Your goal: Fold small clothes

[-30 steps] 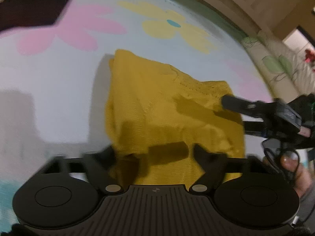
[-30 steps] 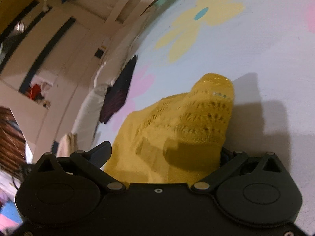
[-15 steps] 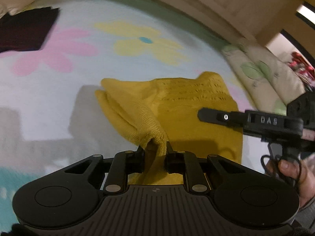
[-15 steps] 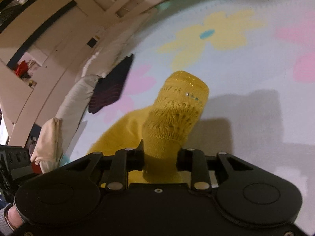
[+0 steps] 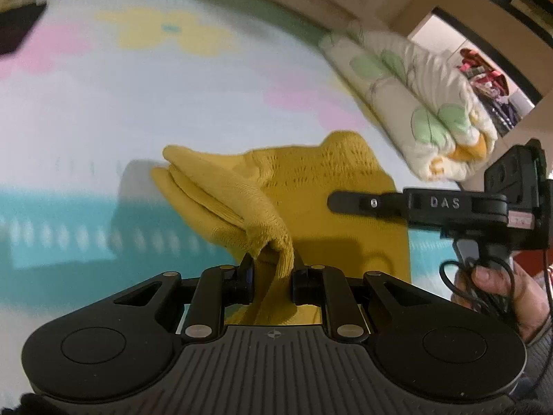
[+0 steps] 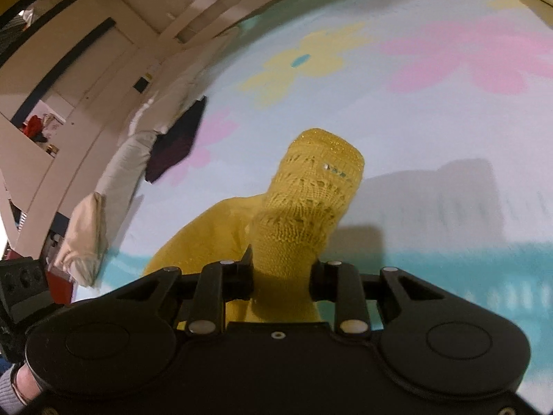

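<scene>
A small yellow knitted garment (image 5: 311,186) hangs lifted above a flower-print bed sheet (image 5: 103,110). My left gripper (image 5: 271,276) is shut on one bunched edge of it. My right gripper (image 6: 281,275) is shut on another edge of the garment (image 6: 307,200), which stands up as a lacy fold in front of it. In the left wrist view the right gripper (image 5: 335,202) reaches in from the right, with the yellow cloth behind it.
A dark folded garment (image 6: 176,138) lies at the sheet's far edge, also seen in the left wrist view (image 5: 17,31). A rolled floral quilt (image 5: 425,103) lies along the bed's right side. White pillows (image 6: 114,180) line the other side.
Both grippers closed on the yellow garment, having been open a second ago, and lifted it off the sheet. The view has shifted toward the teal part of the sheet.
</scene>
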The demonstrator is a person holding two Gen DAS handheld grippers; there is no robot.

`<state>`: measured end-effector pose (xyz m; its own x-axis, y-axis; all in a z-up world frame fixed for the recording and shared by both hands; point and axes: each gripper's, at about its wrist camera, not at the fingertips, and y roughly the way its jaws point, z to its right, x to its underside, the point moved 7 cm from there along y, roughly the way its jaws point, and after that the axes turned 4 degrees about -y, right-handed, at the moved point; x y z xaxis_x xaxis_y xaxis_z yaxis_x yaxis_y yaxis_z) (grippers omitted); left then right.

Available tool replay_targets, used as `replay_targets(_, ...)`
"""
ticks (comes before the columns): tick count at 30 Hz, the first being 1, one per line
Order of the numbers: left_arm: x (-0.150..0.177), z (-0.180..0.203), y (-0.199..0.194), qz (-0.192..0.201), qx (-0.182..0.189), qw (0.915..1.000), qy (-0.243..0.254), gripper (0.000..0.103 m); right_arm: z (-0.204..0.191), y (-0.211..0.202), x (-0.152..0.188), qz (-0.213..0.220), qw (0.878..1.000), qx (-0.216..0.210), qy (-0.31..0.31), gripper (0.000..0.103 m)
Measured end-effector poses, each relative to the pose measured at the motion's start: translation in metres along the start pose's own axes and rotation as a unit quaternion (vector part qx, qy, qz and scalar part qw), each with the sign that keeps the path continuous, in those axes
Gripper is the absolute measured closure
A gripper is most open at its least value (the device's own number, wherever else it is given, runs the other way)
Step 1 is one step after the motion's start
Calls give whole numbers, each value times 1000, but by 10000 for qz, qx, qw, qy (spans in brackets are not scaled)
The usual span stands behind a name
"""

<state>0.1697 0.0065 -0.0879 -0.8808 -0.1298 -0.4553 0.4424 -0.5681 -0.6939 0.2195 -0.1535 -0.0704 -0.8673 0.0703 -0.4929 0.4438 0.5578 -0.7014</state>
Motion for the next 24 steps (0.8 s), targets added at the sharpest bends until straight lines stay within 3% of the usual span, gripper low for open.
replay_targets(7, 42, -10, 20, -194, -637, 9978, -34, 85, 37, 5, 26, -372, 9962, 707, -337, 65)
replay_targets(10, 52, -19, 14, -179, -765, 9967, -182, 85, 46, 12, 26, -404, 9956, 775, -334, 65)
replay_targets(14, 59, -21, 16, -222, -1067, 9940, -19, 77, 50, 17, 24, -434, 9936, 944, -434, 64)
replay_targets(19, 62, -21, 11, -280, -1190, 9925, 1, 68, 59, 18, 27, -481, 9870, 1370, -684, 48)
replay_targets(24, 68, -21, 4, -389, -1370, 9897, 176, 67, 86, -6, 21, -189, 9874, 1549, -273, 43)
